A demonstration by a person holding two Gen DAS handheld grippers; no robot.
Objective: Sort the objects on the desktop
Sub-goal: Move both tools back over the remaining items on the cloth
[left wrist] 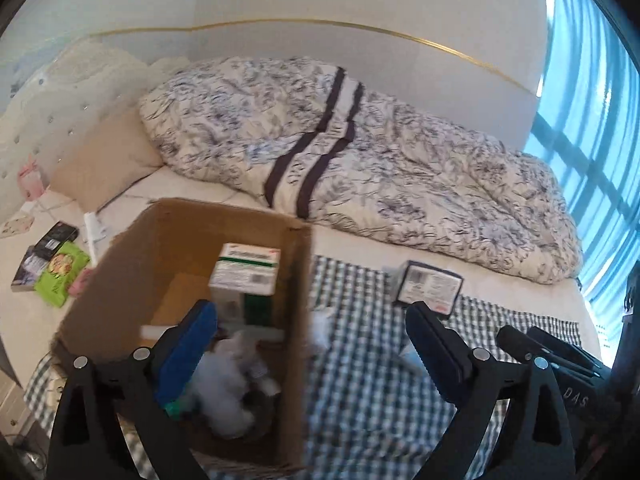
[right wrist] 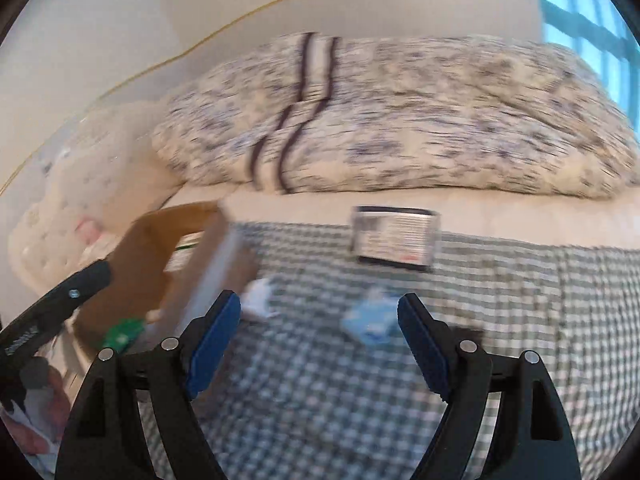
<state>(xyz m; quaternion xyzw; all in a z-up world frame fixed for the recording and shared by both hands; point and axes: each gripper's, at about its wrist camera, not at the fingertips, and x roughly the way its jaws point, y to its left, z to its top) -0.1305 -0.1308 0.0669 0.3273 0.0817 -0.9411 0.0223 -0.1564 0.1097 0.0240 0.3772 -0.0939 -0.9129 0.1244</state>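
Note:
A brown cardboard box (left wrist: 292, 280) stands on the checked cloth (left wrist: 360, 360); inside lie a white and green carton (left wrist: 246, 270) and a pale crumpled bundle (left wrist: 228, 384). My left gripper (left wrist: 312, 328) hangs open over the box's right wall, nothing between its fingers. In the right wrist view, blurred, the box (right wrist: 160, 256) is at the left. My right gripper (right wrist: 320, 316) is open above the cloth (right wrist: 360, 400), with a light blue packet (right wrist: 370, 320) and a white scrap (right wrist: 260, 298) just ahead of it. A dark-edged labelled box (right wrist: 394, 238) (left wrist: 428, 286) lies farther back.
A floral duvet (left wrist: 360, 152) is heaped behind the cloth on the bed. Left of the box lie a green packet (left wrist: 60, 272), a dark book (left wrist: 44, 256) and a beige pillow (left wrist: 100, 160). A window with blue light (left wrist: 592, 120) is at the right.

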